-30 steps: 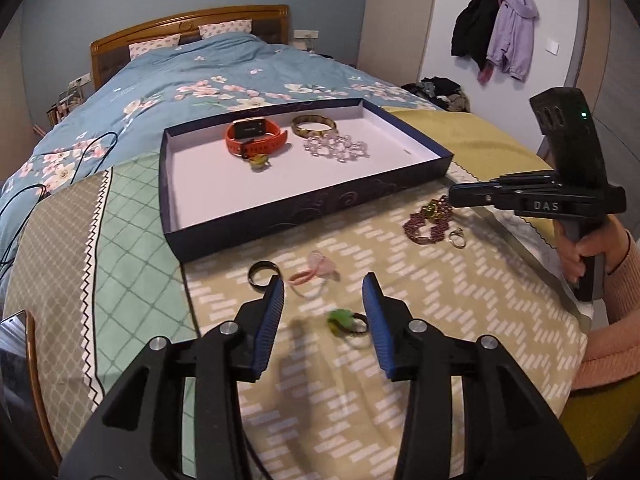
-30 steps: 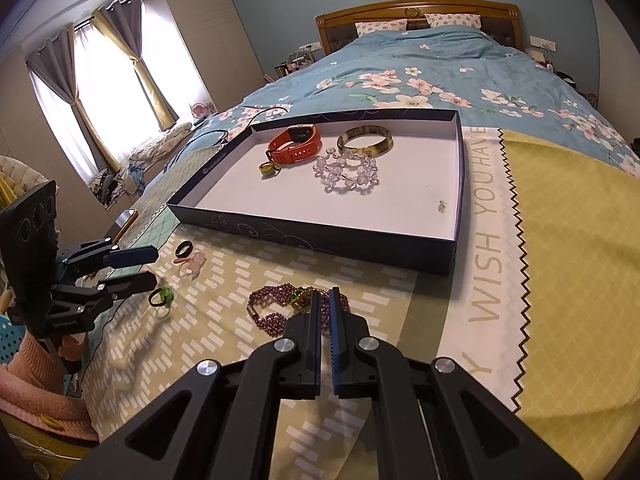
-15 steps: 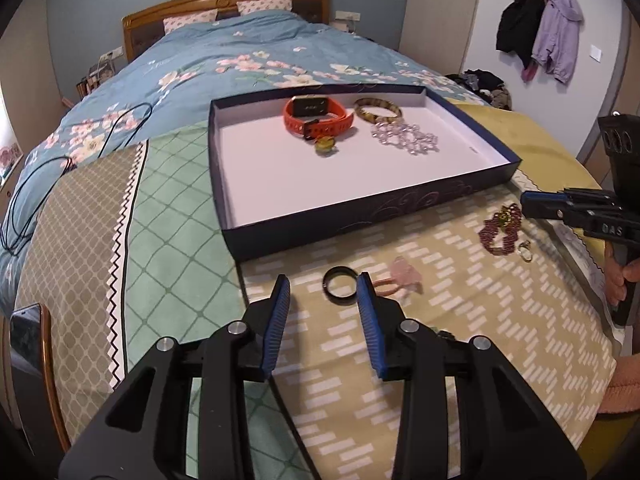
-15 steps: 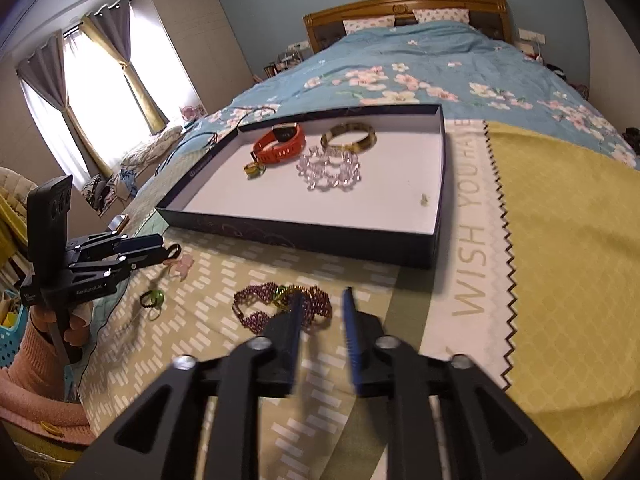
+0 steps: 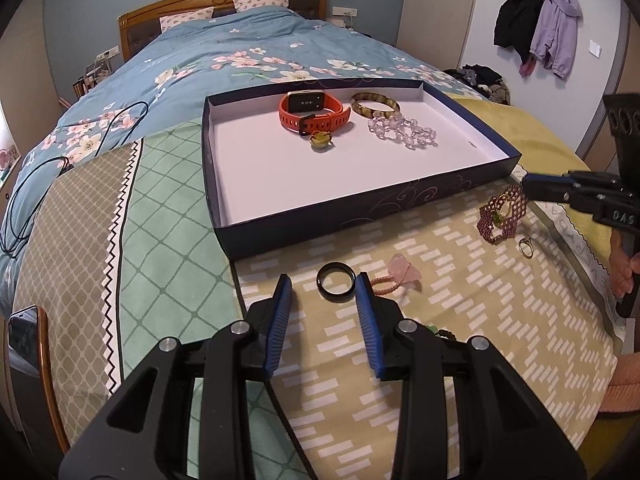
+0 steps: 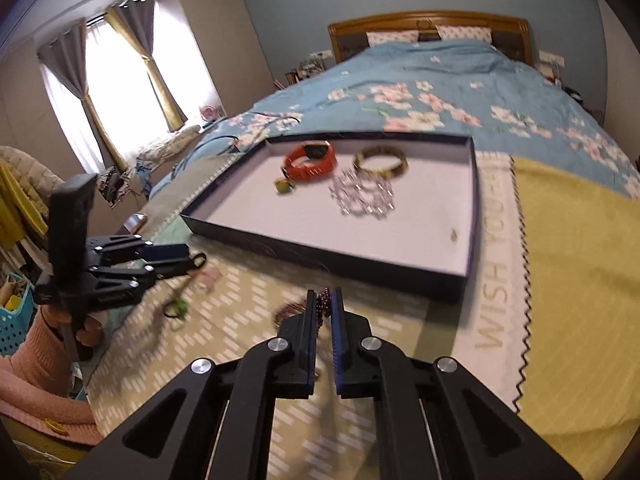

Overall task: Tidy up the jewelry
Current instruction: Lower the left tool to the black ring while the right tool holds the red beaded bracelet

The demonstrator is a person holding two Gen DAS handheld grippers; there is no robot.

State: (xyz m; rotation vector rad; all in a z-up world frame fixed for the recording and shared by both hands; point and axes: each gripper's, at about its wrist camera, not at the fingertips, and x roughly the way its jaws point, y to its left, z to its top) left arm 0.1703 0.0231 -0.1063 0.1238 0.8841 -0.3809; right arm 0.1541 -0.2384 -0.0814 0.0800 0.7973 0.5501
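Shifted since a second ago: my left gripper has left the green ring and now sits over the black ring. Its jaws have just been closing a little.

1. Left gripper: jaws spread, with the black ring flat on the patterned cloth between the tips. The right pad is just beside the ring and neither pad presses on it.
2. Right gripper: its jaws parted briefly and have come together again. They are now pinched on the edge of the purple beaded bracelet, and beads show between the pads in the right wrist view.
3. Navy box tray, white inside, lies on the bed at 12 o'clock from my left gripper. It holds:
   - an orange smartwatch at the far side
   - a tortoiseshell bangle at 3 o'clock from the watch
   - a clear crystal bracelet at 5 o'clock from the bangle
   - a small yellow-green ring at 6 o'clock from the watch
4. Loose on the cloth:
   - a pink beaded ring just at 3 o'clock from the black ring
   - a gold ring at 5 o'clock from the purple bracelet
   - the green ring, mostly hidden behind my left gripper's right finger in the left wrist view
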